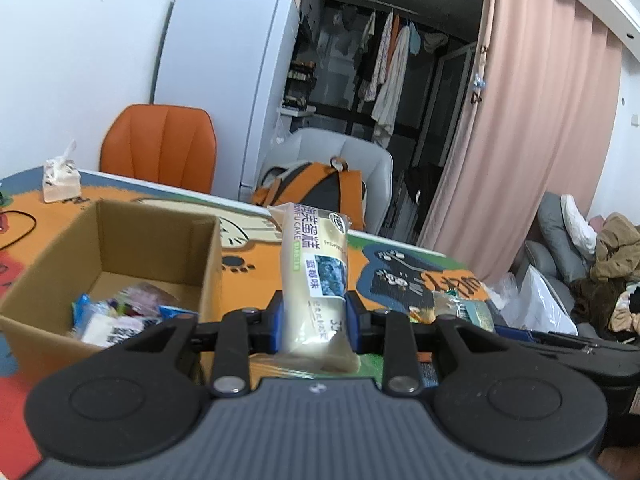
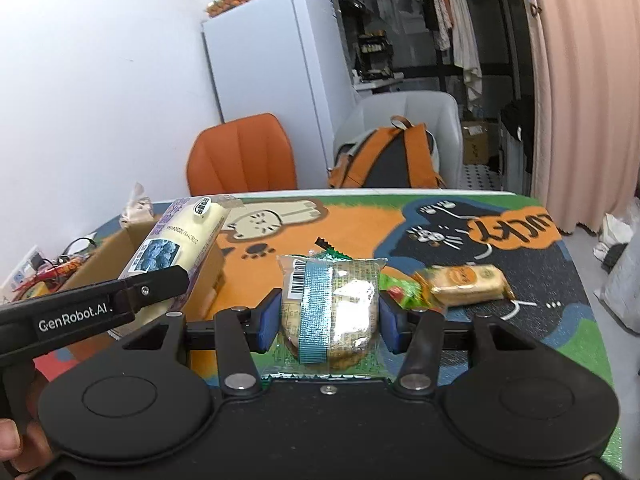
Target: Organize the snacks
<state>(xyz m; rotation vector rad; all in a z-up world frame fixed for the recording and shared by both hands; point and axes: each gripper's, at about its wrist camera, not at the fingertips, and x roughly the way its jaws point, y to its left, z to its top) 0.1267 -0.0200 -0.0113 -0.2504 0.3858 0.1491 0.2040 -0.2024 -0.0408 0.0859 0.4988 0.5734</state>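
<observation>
Left wrist view: the left gripper [image 1: 314,322] clamps a cream-coloured cake packet [image 1: 314,268] near its lower end, blue pads pressing both sides so the packet stands nearly upright above the printed table mat [image 1: 256,256], with the open cardboard box [image 1: 120,256] just to its left. Several wrapped snacks [image 1: 116,316] already lie in the bottom of that box, which suggests it is the collecting point and that the packet is carried high in order to clear the box's near wall before going in. Right wrist view: the right gripper [image 2: 328,316] pinches a clear-wrapped biscuit pack with a teal stripe [image 2: 330,312], jaws closed to a middling width around its sides, lifted off the mat rather than resting on it. Beyond it, a green wrapper [image 2: 400,290] and a yellow wafer packet [image 2: 466,284] remain loose on the mat, apparently the leftovers to gather, so the task looks partly done. The left gripper enters this view from the left edge with its cake packet tilted over the box's corner, a hand [image 2: 16,440] visible at its grip. Both packets are held by their narrow sides, probably because soft wrappers crumple less that way; the tall cake packet, gripped low, could swing or slip if tilted further.
</observation>
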